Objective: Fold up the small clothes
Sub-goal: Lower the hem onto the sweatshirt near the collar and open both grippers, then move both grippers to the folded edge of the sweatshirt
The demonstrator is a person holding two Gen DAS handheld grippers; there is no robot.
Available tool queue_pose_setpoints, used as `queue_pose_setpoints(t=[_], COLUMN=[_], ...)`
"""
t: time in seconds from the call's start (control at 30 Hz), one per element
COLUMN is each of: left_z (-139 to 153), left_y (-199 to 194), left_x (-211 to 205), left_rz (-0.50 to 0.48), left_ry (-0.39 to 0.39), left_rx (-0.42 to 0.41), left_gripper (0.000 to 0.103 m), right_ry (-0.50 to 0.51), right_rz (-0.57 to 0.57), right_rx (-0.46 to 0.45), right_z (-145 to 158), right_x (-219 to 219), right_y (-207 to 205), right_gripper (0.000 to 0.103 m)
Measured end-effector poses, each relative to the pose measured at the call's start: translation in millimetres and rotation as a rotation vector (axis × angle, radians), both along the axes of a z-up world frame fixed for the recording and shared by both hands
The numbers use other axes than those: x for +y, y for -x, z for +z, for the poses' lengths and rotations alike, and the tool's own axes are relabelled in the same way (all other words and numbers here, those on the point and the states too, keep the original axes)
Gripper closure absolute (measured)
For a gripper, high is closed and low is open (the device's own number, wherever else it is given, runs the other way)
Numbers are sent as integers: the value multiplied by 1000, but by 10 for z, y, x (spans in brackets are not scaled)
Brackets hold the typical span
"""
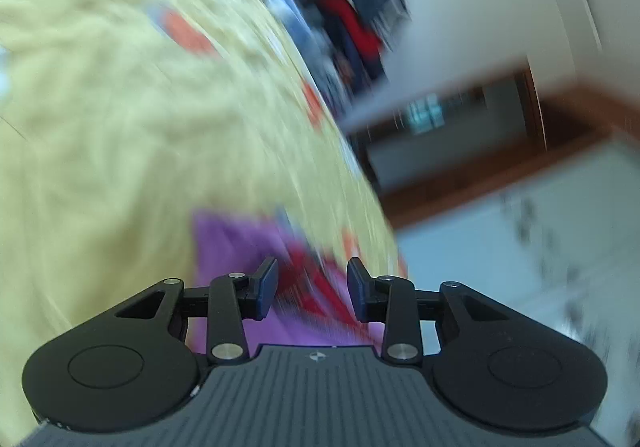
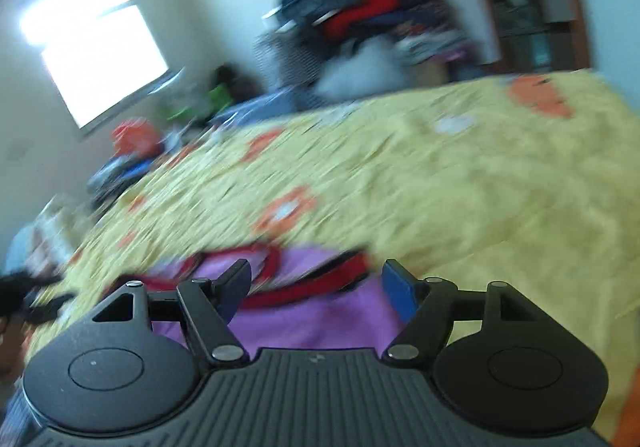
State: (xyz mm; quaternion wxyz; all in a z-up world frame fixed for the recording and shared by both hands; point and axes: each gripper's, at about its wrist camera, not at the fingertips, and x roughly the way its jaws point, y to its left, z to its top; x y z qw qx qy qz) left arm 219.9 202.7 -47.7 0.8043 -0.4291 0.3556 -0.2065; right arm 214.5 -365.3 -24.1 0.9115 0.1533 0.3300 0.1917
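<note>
Yellow bedspread [image 2: 460, 183] with orange flowers covers the bed, and both views are smeared with motion blur. Lying on it is a small purple garment [image 2: 312, 323] with red trim [image 2: 304, 291], spread fairly flat, which suits folding: a flat piece lets edges be picked up cleanly. Beyond the garment, at the far side of the bed, sits a dark heap of clothes [image 2: 360, 7] against the wall, likely the stock waiting to be folded. A bright window [image 2: 96, 51] lies left of that heap.

Left claw [image 1: 312, 289] hangs over the garment's trimmed end with its jaws apart at a moderate gap, nothing between them; whether the pads touch cloth is lost in the blur. Right claw [image 2: 316, 287] is spread wider, also empty, poised above the red trim. Both seem aimed at that end of the garment, probably to pinch two points and carry them over together. No grasp looks made yet
</note>
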Motion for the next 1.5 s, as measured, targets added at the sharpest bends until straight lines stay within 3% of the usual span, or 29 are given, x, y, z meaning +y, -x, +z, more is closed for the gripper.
queue_pose_setpoints(t=[0.1,0.17,0.27,0.33,0.4,0.5,0.57,0.63,0.7,0.77,0.8,0.83,0.87,0.97,1.03,1.13,1.27,1.37,1.4,1.47,1.5], left_z=[-66,-159,-234,-180,-157,4,145,205,165,17,-75,-140,-155,74,220,220,-101,-308,-312,-321,-340], left_y=[-58,-180,-452,-619,-819,-855,-715,-578,-518,-570,-609,-620,-565,-170,208,798,1172,1215,1224,1140,1092], left_x=[-617,-911,-1047,-947,-707,-379,-253,-287,-493,-734,-830,-862,-822,-687,-674,-494,-259,-247,-278,-371,-413], left_rz=[-159,-200,-154,-60,6,102,106,52,4,-41,-40,-36,-33,-95,-170,-212,-178,-177,-171,-192,-194], left_ry=[-105,-204,-260,-322,-253,-228,-190,-148,-164,-245,-335,-412,-421,-309,-268,-258,-279,-242,-242,-240,-235], left_rx=[11,24,34,14,32,24,-6,-39,-34,-10,12,33,27,-39,-89,-104,-18,31,9,-2,-5], left_gripper=[63,63,63,63,62,59,49,32,31,31,37,53,54,35,20,15,12,10,7,6,8], right_ry=[76,116,75,49,58,47,25,22,79,250,332,378,388,349,288,178,110,-94,-144,-194,-214], right_rz=[85,95,56,-12,-47,-51,-29,17,54,24,-4,-36,-58,72,94,46,-90,-133,-134,-119,-109], right_rx=[89,129,127,122,136,119,83,62,85,92,69,59,55,0,-12,4,64,122,120,89,88], right_z=[-226,-363,-405,-365,-353,-276,-212,-218,-324,-477,-495,-452,-367,-77,25,-35,-289,-531,-584,-650,-672], right_x=[386,553,560,472,387,292,274,324,463,616,653,662,656,595,421,33,-394,-637,-667,-643,-616], right_y=[-222,-407,-616,-705,-792,-746,-633,-523,-524,-579,-580,-550,-475,38,481,1083,1605,1678,1677,1642,1594], right_gripper=[32,32,32,28,19,19,19,19,19,19,20,20,19,19,18,18,18,18,18,18,26])
